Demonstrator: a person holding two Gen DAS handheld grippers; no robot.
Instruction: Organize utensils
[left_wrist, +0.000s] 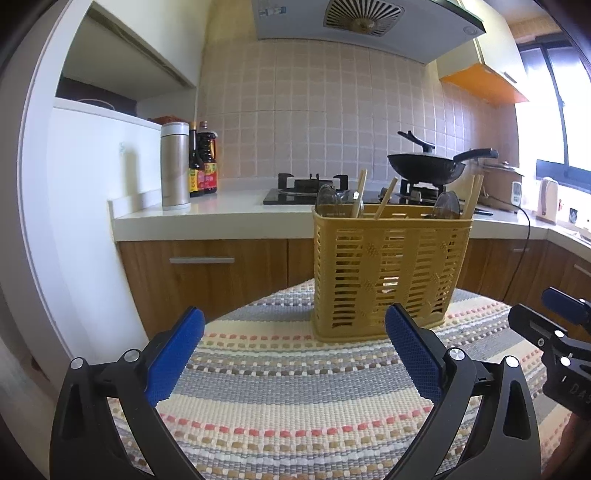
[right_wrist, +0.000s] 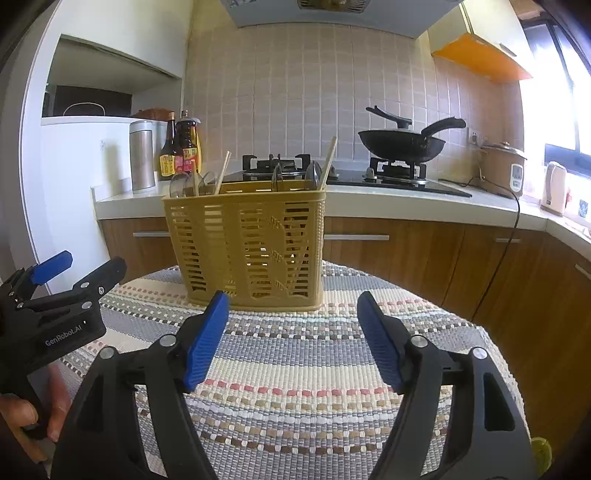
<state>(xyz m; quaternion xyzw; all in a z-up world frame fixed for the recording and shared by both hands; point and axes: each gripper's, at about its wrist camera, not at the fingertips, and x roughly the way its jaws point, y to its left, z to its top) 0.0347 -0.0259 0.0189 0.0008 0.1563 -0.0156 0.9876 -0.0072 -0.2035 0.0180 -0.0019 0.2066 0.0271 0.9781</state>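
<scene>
The left claw (left_wrist: 293, 354) stands wide apart and holds nothing; its blue ribbed pads (left_wrist: 173, 360) hover over the striped woven cloth (left_wrist: 295, 413) that covers the desk. The right claw (right_wrist: 291, 339) is likewise spread wide and empty, aimed at the same cloth, with the left unit visible just beside it in the right wrist view.

Risk assessment, judged from the present layout:
- The yellow slatted plastic utensil basket (left_wrist: 388, 273) is tall, looks light, and stands on a soft cloth. A sideways push from either claw would probably tip or slide it.
- The two claws work near each other. Reaching for the basket at once could make them collide.
- The clear plastic spoons (left_wrist: 328, 201) have smooth, curved bowls. A pinch on the bowl may slip; the handle would be the safer place, but it is hidden inside the basket.
- Lifting one wooden chopstick (left_wrist: 386, 203) may drag its neighbours, since they lean at different angles.

Condition of the task items: the basket sits upright near the far edge of the cloth, straight ahead of both claws. Chopsticks and spoons already stand in it, grouped toward its two ends. No loose utensil is visible on the cloth, so the sorting appears largely complete.
</scene>
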